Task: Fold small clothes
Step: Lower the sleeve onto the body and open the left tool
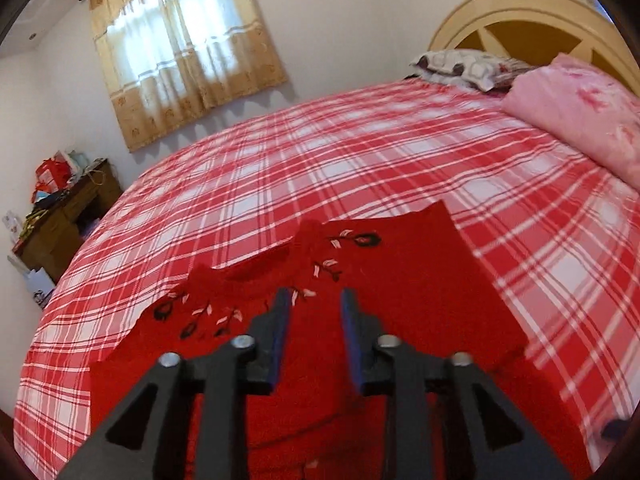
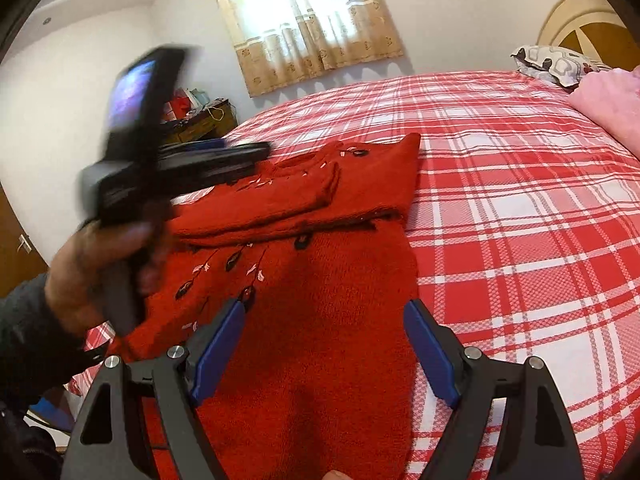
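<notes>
A red knitted sweater (image 1: 404, 300) with black and white embroidered leaves lies flat on the bed. One sleeve (image 2: 280, 200) is folded across its upper part. My left gripper (image 1: 316, 300) hovers over the sweater near the neckline, its blue-padded jaws a little apart with nothing between them. In the right wrist view the left gripper (image 2: 256, 152) appears blurred at the left, held by a person's hand (image 2: 92, 264). My right gripper (image 2: 324, 312) stands wide open over the sweater's lower body (image 2: 320, 360), gripping nothing.
The bed carries a red and white plaid cover (image 1: 360, 160). A pink folded blanket (image 1: 580, 120) and a patterned pillow (image 1: 468, 66) lie by the cream headboard (image 1: 520, 12). A cluttered wooden dresser (image 1: 68, 212) stands by the wall under a curtained window (image 1: 180, 52).
</notes>
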